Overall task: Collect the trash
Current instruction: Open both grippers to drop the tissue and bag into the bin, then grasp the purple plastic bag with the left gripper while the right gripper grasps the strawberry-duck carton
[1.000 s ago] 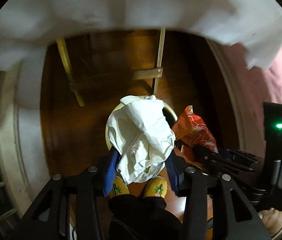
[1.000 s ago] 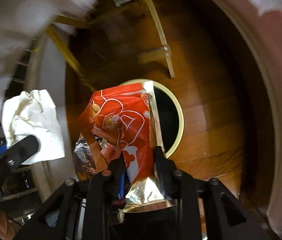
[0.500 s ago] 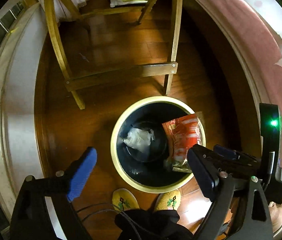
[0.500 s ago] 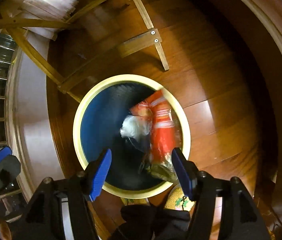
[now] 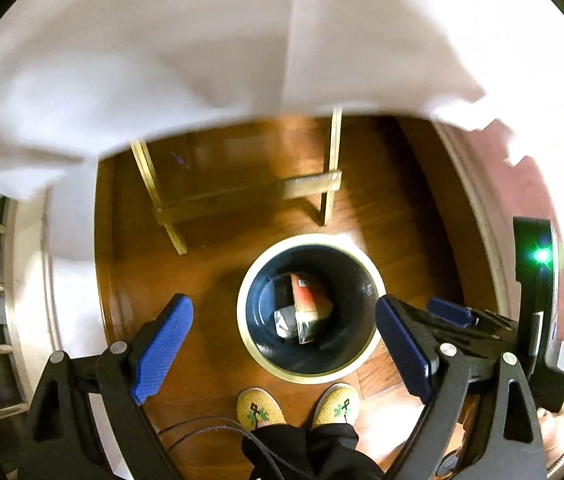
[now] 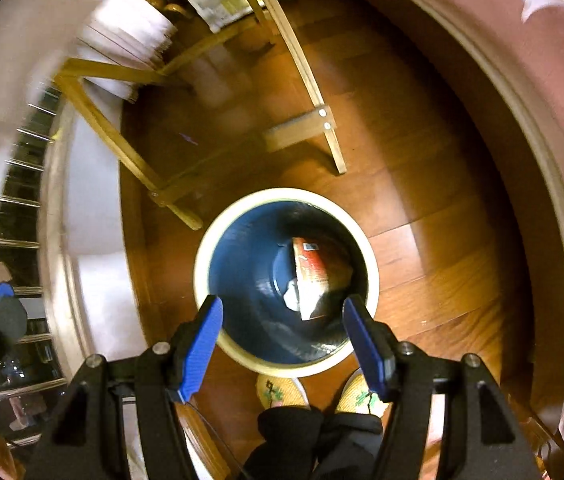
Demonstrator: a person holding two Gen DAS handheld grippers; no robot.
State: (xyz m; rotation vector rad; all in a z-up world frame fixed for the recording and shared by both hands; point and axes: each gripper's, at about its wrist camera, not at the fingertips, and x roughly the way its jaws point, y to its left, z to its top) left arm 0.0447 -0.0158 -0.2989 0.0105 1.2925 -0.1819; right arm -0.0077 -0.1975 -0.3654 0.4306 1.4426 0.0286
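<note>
down on the wooden floor, right in front of the person's yellow slippers, stands a round bin with a pale rim and dark inside, and both pieces of trash lie at its bottom: an orange snack wrapper and a crumpled white tissue, touching each other. the left hand-held gripper hangs over the bin with its blue pads spread wide and nothing between them; the right hand-held gripper does the same, jaws parted and empty, the bin's opening showing between the pads. so the part of the job that these views show looks done: the two bits are in the bin and neither is held. whether more trash waits elsewhere cannot be told, since the views take in only the floor, the legs of a wooden bench beyond the bin and a white cloth hanging over it, with no loose litter on the visible floor. if anything is left, it is likely to look around for further pieces.
</note>
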